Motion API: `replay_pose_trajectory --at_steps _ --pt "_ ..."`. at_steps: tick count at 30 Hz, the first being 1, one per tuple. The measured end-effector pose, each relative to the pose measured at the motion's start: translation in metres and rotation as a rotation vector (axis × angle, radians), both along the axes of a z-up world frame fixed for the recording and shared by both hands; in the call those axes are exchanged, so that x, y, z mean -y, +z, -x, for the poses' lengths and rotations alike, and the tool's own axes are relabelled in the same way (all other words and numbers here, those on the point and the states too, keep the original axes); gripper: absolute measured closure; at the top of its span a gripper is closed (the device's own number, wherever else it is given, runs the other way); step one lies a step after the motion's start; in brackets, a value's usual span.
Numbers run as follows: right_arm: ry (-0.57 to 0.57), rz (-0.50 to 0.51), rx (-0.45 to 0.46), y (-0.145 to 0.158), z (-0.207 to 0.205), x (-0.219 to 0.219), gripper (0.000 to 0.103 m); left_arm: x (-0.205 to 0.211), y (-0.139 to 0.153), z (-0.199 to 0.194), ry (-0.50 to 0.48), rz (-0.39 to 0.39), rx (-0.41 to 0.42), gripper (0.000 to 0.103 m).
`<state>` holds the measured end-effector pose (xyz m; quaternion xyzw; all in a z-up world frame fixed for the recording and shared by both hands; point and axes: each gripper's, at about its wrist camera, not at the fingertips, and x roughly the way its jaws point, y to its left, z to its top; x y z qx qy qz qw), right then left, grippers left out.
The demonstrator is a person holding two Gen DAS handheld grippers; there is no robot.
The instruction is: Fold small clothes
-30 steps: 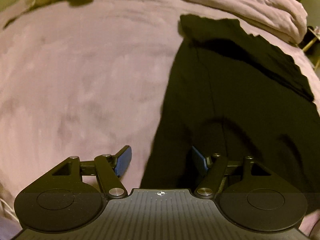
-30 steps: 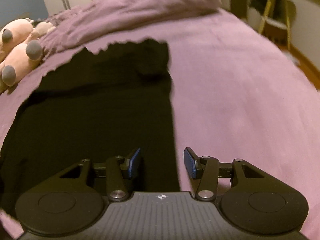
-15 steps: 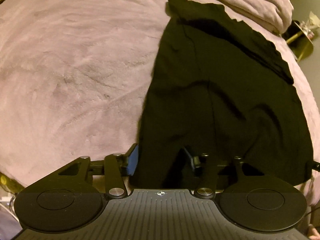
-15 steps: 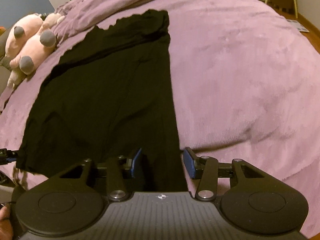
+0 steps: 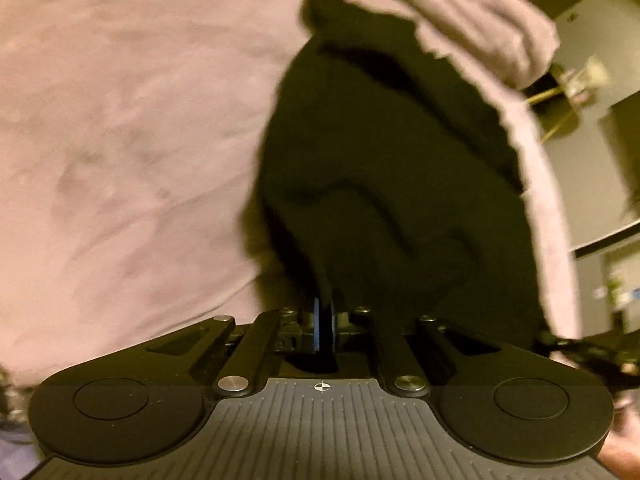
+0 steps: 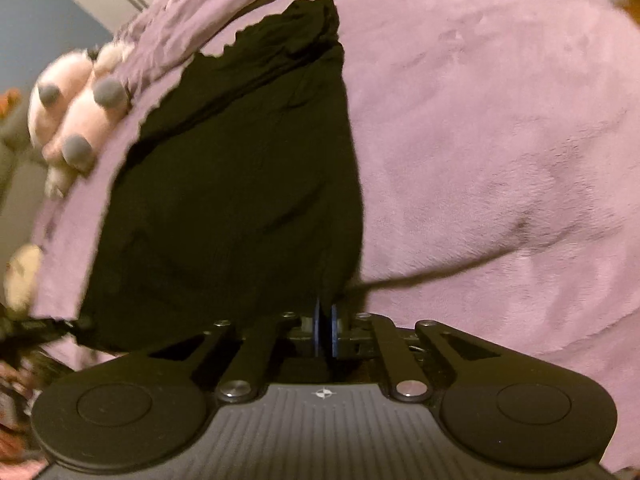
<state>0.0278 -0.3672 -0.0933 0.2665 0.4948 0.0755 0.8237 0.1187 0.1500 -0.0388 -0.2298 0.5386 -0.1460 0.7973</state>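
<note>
A black, soft fabric garment (image 5: pixel 400 168) is spread flat on a bed covered by a mauve plush blanket (image 5: pixel 120 128). Its near hem is pinched at one corner by the left gripper (image 5: pixel 325 320), whose blue pads are pressed together on the cloth. The opposite near corner is clamped likewise by the right gripper (image 6: pixel 326 322). A pink plush toy with grey feet (image 6: pixel 76 108) is seen lying just beside the garment's far left edge.
</note>
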Motion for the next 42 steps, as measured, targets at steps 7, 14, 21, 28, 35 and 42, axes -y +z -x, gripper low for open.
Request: replay_pose_trajectory --at_steps 7,14,21,28,35,42 --pt "-0.051 -0.227 0.084 0.025 -0.061 0.011 0.099 0.005 0.042 -0.053 0.069 0.150 0.134 0.097" --pt "-0.157 -0.156 0.163 0.031 -0.147 0.013 0.099 -0.002 0.030 -0.131 0.274 0.131 0.157 0.097" --pt "-0.280 -0.063 0.114 0.004 -0.198 0.023 0.099 0.002 -0.011 -0.167 0.346 0.004 0.090 0.096" --pt "-0.291 -0.045 0.155 -0.002 -0.197 0.027 0.089 -0.018 -0.005 -0.159 0.407 -0.061 0.160 0.085" --pt "-0.234 0.125 0.241 0.011 -0.175 0.024 0.074 -0.008 0.006 -0.142 0.173 -0.196 0.250 0.079" --pt "-0.021 0.317 0.257 0.012 -0.165 -0.009 0.073 0.018 -0.012 -0.130 0.008 -0.334 0.230 0.076"
